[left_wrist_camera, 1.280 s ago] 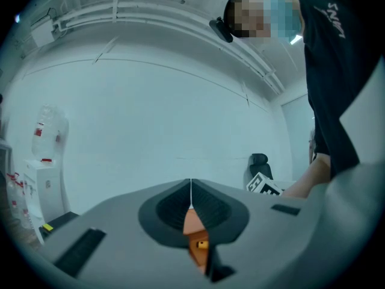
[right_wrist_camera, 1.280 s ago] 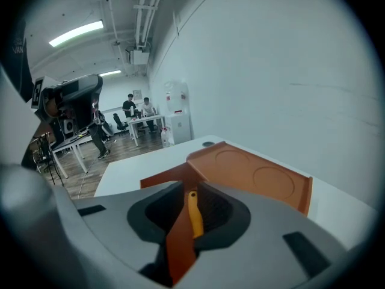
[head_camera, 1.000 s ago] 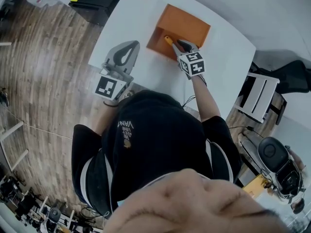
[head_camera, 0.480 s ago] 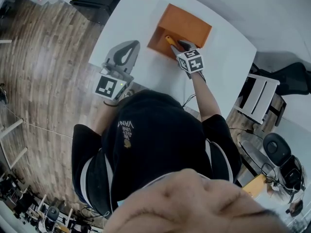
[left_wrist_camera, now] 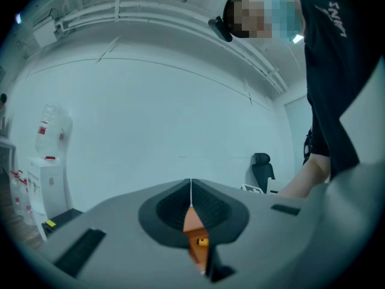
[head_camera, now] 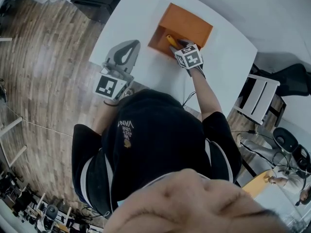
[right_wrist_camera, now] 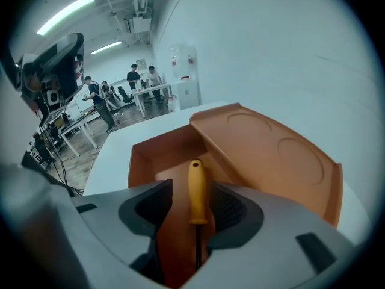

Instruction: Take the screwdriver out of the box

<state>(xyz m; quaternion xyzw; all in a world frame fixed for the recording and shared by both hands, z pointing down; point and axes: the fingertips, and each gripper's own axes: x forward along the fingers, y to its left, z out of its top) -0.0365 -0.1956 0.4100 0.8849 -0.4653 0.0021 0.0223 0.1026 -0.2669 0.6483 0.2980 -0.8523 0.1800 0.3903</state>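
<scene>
Opening right gripper [right_wrist_camera: 195, 206]: grey jaws spreading, ribbed dark pads either side of the handle, not pinching it
Screwdriver [right_wrist_camera: 197, 188]: smooth yellow handle, thin dark shaft, in the box
Box [right_wrist_camera: 271, 155]: orange, rectangular, flap with round dimples
Left gripper [left_wrist_camera: 191, 192]: jaws pressed together, empty

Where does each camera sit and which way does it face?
Head view: at the person's head, facing down on the table, box, left tool and right tool; shoulders and arms show.
Left gripper view: on the left tool, level along shut jaws toward a wall; an arm shows.
Right gripper view: on the right tool, down into the box; opening jaws flank the screwdriver.
All share the box.
</scene>
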